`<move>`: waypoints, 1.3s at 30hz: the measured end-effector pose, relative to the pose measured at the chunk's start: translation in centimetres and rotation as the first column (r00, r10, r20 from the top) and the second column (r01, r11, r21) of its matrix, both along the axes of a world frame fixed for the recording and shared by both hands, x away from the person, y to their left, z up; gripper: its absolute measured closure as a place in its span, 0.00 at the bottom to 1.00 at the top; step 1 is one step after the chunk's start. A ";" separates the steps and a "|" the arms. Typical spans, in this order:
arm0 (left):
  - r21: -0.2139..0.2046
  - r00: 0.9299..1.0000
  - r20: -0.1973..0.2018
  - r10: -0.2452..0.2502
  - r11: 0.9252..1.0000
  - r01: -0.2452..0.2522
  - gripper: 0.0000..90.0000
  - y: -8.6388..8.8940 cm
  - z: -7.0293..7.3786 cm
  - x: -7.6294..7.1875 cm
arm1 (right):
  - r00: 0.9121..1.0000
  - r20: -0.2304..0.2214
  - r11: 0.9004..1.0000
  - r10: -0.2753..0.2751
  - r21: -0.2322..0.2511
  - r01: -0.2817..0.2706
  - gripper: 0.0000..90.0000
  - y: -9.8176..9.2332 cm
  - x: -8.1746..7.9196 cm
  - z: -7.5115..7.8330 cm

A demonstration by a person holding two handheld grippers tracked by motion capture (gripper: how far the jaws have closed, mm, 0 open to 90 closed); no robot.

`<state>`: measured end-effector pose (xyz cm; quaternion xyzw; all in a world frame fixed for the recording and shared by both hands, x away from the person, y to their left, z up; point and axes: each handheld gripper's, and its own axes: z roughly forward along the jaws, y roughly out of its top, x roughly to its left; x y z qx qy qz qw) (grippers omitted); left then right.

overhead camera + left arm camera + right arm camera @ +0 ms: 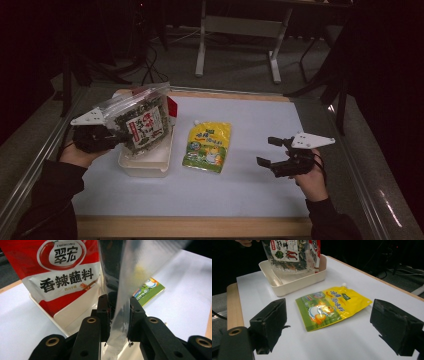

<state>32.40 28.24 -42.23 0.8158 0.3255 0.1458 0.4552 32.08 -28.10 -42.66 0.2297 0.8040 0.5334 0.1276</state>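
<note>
A clear zip bag of dark dried food (pixel 142 122) with a red-and-white label hangs upright over the white tray (pixel 145 169). My left gripper (pixel 120 136) is shut on the bag's left edge. In the left gripper view the jaws (pixel 119 305) pinch the bag's clear strip (pixel 140 262). A red-and-white pouch (pixel 62 277) stands in the tray (pixel 75 320) behind it. A yellow-green spout pouch (pixel 207 146) lies flat on the white mat. To its right my right gripper (pixel 267 151) is open and holds nothing; its jaws (pixel 332 326) frame the pouch (pixel 332 307).
The white mat (pixel 250 190) has a wooden strip along its near edge and metal rails at both sides. Desk legs and chairs stand in the dark behind the table. The tray (pixel 294 286) sits at the mat's left, with the clear bag (pixel 287 255) over it.
</note>
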 end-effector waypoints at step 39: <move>0.138 0.999 -0.044 -0.017 0.990 0.023 0.87 -0.7 1.7 0.3 | 1.000 -0.015 1.000 -0.002 0.013 0.002 0.15 -0.3 0.1 -0.3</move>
